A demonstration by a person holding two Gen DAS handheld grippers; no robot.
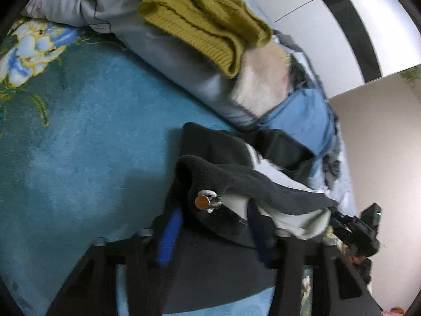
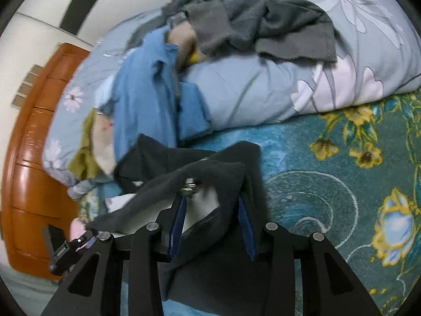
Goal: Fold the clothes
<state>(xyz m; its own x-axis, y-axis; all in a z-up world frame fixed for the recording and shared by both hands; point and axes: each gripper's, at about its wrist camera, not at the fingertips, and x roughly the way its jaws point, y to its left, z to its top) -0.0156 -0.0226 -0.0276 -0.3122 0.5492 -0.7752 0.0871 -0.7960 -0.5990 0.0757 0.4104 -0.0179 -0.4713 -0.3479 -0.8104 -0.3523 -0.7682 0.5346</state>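
Dark fleece garment point(image 1: 236, 179) bunched on teal floral bed cover point(image 1: 79, 144) — left gripper point(image 1: 213, 226) and right gripper point(image 2: 210, 218) each have jaws clamped on its fabric, beside quilt point(image 2: 263, 89).

Black garment point(image 1: 236, 173), mustard knit point(image 1: 200, 23), teal floral bedspread point(image 2: 329, 158), seemingly blue shirt point(image 2: 142, 100)

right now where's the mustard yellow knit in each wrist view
Left wrist view: the mustard knit sweater lies at top centre, draped over the grey-blue duvet.
Right wrist view: only a small olive-yellow patch of it shows at the left edge of the pile, partly under the blue shirt.
Shared landmark: the blue shirt, just beyond the dark garment at both tools.
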